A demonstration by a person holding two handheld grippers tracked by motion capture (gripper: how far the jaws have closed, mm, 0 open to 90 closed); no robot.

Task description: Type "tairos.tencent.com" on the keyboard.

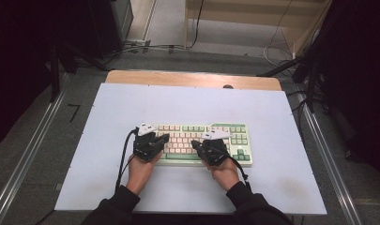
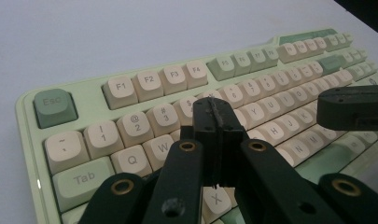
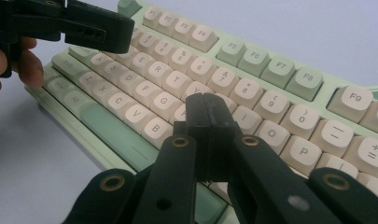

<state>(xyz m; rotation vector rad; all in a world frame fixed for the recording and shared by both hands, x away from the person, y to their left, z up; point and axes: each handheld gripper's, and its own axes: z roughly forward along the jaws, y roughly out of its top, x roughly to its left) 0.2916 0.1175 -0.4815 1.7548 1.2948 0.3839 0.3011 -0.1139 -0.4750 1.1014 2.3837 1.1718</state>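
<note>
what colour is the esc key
Dark sage green, darker than the keyboard's pale green case; the Esc key shows best in the left gripper view.

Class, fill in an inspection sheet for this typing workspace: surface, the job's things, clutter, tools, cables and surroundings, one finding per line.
Surface: white board lying on a wooden table; its back edge shows beyond the board.
Job's things: green and cream keyboard, flat on the board, long side facing the person.
Clutter: nothing seen on the board.
Tools: left tool jaws shut, over the keys near the number row; right tool jaws shut, over the middle letter keys. Whether either tip touches a key cannot be told.
Cables: a black cable trails from the left tool; loose wires lie on the floor behind the table.
Surroundings: grey floor, metal rails on both sides, dark equipment in the corners.
</note>
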